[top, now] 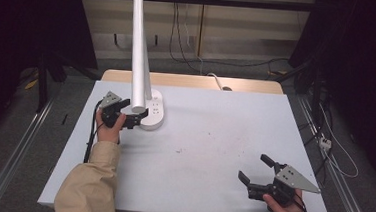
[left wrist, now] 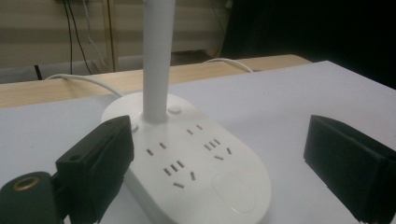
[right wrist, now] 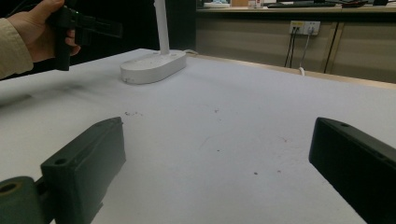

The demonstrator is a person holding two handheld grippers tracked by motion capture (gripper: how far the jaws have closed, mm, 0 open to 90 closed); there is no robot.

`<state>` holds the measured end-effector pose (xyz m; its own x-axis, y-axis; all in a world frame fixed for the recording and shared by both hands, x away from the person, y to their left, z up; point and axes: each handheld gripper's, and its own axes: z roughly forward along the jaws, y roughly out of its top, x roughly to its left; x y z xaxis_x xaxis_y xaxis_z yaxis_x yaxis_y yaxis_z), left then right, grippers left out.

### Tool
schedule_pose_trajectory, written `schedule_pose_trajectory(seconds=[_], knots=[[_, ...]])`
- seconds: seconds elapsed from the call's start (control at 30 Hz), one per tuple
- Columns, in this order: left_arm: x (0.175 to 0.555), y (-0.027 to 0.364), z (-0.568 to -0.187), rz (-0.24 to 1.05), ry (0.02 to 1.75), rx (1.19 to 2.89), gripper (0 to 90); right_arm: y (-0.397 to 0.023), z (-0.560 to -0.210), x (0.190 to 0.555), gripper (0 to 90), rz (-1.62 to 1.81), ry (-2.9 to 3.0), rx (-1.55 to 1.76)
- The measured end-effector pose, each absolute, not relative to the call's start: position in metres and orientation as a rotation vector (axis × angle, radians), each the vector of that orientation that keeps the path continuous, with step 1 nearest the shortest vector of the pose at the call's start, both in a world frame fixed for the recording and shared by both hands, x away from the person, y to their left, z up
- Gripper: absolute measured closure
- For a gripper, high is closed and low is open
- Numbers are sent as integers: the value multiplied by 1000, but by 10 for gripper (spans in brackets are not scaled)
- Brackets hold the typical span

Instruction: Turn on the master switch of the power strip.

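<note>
At the near right edge of the table (top: 210, 188), the right gripper (top: 255, 172) rests low with its 2 jaws spread wide and nothing between them, well apart from the work. Farther off, at the left, the left gripper (top: 134, 113) is held just above the table at the near-left end of the lamp (top: 143, 73), a white desk lamp whose oval base (left wrist: 196, 163) carries socket slots, 2 small round buttons by the post, and a larger oval pad at the near end. In the left gripper view its jaws stand wide apart, 1 on each side of the base, gripping nothing. The step in hand looks like the approach to the base. The next move probably calls for easing forward and either closing on the base or bringing 1 jaw tip down on a button. Beyond the lamp, a white cord (left wrist: 79, 79) runs off the far edge.
</note>
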<state>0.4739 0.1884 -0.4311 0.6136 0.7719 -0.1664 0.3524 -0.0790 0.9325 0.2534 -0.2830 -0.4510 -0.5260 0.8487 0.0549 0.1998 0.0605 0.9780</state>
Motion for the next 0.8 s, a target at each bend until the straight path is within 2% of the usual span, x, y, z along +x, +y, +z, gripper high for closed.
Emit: schedule_pose_trajectory(seconds=[0.6, 0.73, 0.8], knots=[[488, 186, -428, 493, 944, 1699, 115, -282, -452, 256, 32, 1501, 1788, 1047], [490, 186, -428, 498, 954, 1714, 175, -283, -451, 255, 33, 1498, 1787, 1047], [492, 185, -429, 509, 967, 1731, 257, -283, -451, 255, 33, 1498, 1786, 1045]])
